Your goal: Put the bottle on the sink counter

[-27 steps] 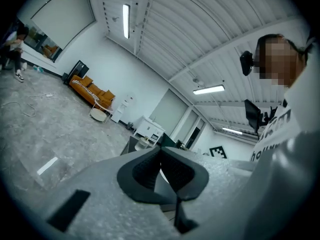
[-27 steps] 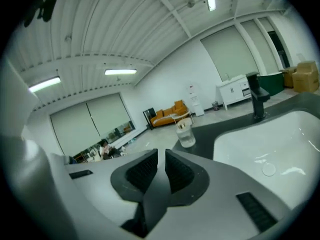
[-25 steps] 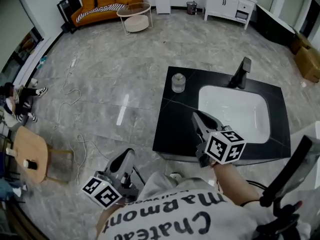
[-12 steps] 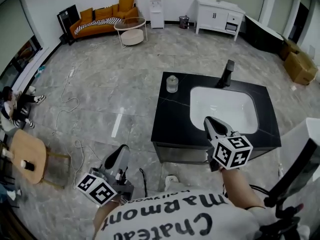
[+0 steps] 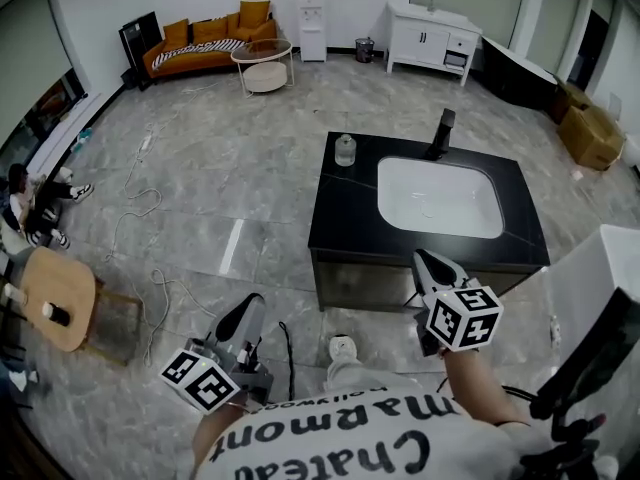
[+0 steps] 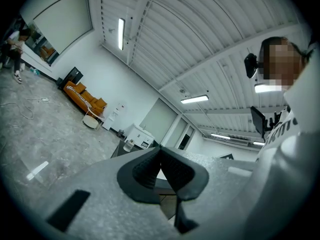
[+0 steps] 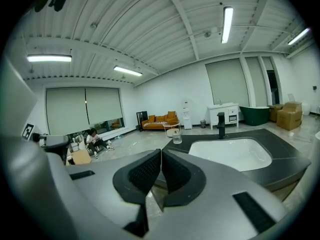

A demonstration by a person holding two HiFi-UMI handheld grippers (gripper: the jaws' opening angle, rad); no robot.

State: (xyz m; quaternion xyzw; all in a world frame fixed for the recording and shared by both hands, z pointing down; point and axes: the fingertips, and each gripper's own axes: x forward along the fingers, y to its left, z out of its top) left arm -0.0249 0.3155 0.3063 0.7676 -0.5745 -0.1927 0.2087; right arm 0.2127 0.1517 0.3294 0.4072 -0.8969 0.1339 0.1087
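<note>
A small clear bottle (image 5: 345, 150) stands upright on the far left corner of the black sink counter (image 5: 345, 218), beside the white basin (image 5: 438, 196) and the black faucet (image 5: 439, 133). The right gripper view shows the bottle (image 7: 177, 137) just above the jaw tips, and the left gripper view shows it (image 6: 129, 145) small and far off. My right gripper (image 5: 425, 258) is shut and empty, off the counter's near edge. My left gripper (image 5: 252, 303) is shut and empty too, low at the left over the floor. Both are well short of the bottle.
An orange sofa (image 5: 200, 38), a round table (image 5: 263, 66) and a white cabinet (image 5: 430, 30) line the far wall. Cables (image 5: 140, 183) trail across the floor at left, near a wooden stool (image 5: 45, 313) and a seated person (image 5: 25, 208). Cardboard boxes (image 5: 590, 133) sit at right.
The view has backed away from the sink counter, which now lies farther off. Both grippers have drawn back with it, and the right one has left the countertop. The bottle has stayed put.
</note>
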